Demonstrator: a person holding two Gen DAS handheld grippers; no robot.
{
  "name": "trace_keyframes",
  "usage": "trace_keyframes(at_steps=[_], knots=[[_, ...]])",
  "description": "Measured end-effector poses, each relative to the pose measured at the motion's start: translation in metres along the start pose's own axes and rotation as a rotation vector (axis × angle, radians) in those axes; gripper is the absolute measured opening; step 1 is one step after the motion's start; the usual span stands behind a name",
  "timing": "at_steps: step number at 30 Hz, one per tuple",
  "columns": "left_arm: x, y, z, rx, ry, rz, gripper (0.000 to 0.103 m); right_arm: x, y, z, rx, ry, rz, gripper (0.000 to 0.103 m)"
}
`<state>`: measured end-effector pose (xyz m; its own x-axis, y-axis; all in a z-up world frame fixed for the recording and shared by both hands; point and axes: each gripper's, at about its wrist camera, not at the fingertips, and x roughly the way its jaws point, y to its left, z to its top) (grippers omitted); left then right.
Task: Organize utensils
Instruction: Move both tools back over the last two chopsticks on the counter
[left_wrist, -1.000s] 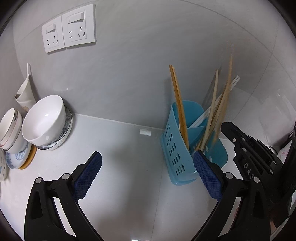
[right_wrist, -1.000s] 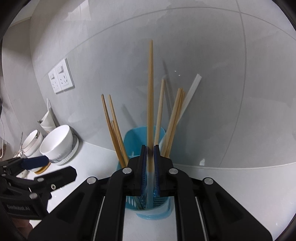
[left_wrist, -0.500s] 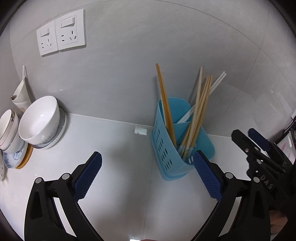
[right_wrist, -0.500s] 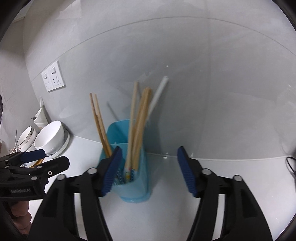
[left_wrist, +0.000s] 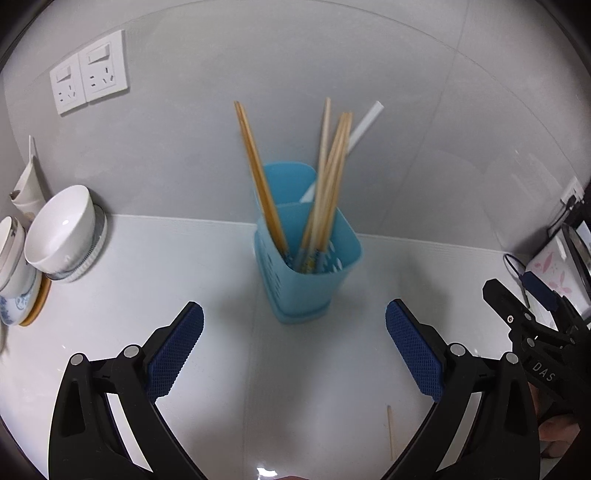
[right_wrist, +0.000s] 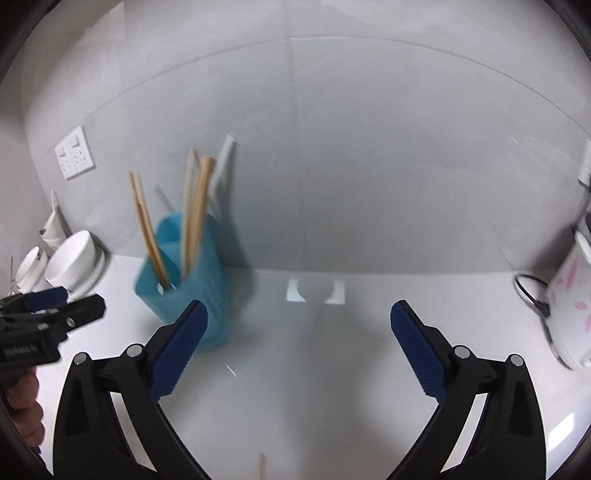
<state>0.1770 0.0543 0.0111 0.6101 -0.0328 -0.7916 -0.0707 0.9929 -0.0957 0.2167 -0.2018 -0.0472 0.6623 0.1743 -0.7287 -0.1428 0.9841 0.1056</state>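
A blue slotted utensil holder (left_wrist: 308, 271) stands on the white counter against the wall, with several wooden chopsticks (left_wrist: 258, 173) and a white utensil (left_wrist: 364, 123) upright in it. My left gripper (left_wrist: 294, 354) is open just in front of the holder, nothing between its pads. My right gripper (right_wrist: 298, 345) has its jaws opening wide and empty; the holder (right_wrist: 184, 280) is to its left, blurred. One loose chopstick (left_wrist: 390, 432) lies on the counter near the front edge, also showing in the right wrist view as a chopstick tip (right_wrist: 262, 466).
White bowls (left_wrist: 61, 229) stacked on plates stand at the far left under two wall sockets (left_wrist: 90, 72). A white appliance with pink flowers (right_wrist: 570, 299) and a black cable (right_wrist: 532, 295) are at the right. A hand (right_wrist: 26, 406) holds the left gripper.
My right gripper let go of the chopstick into the holder, opened wide and drew back to the right. The left gripper shifted so the holder now sits centred ahead of it.
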Motion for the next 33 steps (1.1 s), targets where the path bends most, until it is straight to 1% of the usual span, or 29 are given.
trace_keyframes(at_steps=[6, 11, 16, 23, 27, 30, 33], knots=[[0.01, -0.025, -0.026, 0.016, 0.061, -0.012, 0.097, -0.009, -0.044, -0.034, 0.03, 0.063, -0.075, 0.095], [0.02, -0.045, -0.054, 0.024, 0.107, -0.017, 0.097, -0.014, -0.076, -0.062, 0.06, 0.126, -0.119, 0.095], [0.031, -0.059, -0.082, 0.021, 0.163, -0.01, 0.097, -0.017, -0.101, -0.087, 0.079, 0.186, -0.142, 0.095], [0.046, -0.076, -0.118, 0.023, 0.23, 0.002, 0.097, -0.018, -0.137, -0.123, 0.148, 0.283, -0.16, 0.095], [0.051, -0.081, -0.134, 0.012, 0.266, 0.01, 0.097, -0.015, -0.147, -0.141, 0.151, 0.337, -0.173, 0.095], [0.055, -0.091, -0.147, 0.015, 0.285, 0.016, 0.097, -0.013, -0.149, -0.15, 0.144, 0.373, -0.167, 0.095], [0.058, -0.096, -0.16, 0.022, 0.308, 0.021, 0.097, -0.01, -0.152, -0.159, 0.13, 0.413, -0.164, 0.091]])
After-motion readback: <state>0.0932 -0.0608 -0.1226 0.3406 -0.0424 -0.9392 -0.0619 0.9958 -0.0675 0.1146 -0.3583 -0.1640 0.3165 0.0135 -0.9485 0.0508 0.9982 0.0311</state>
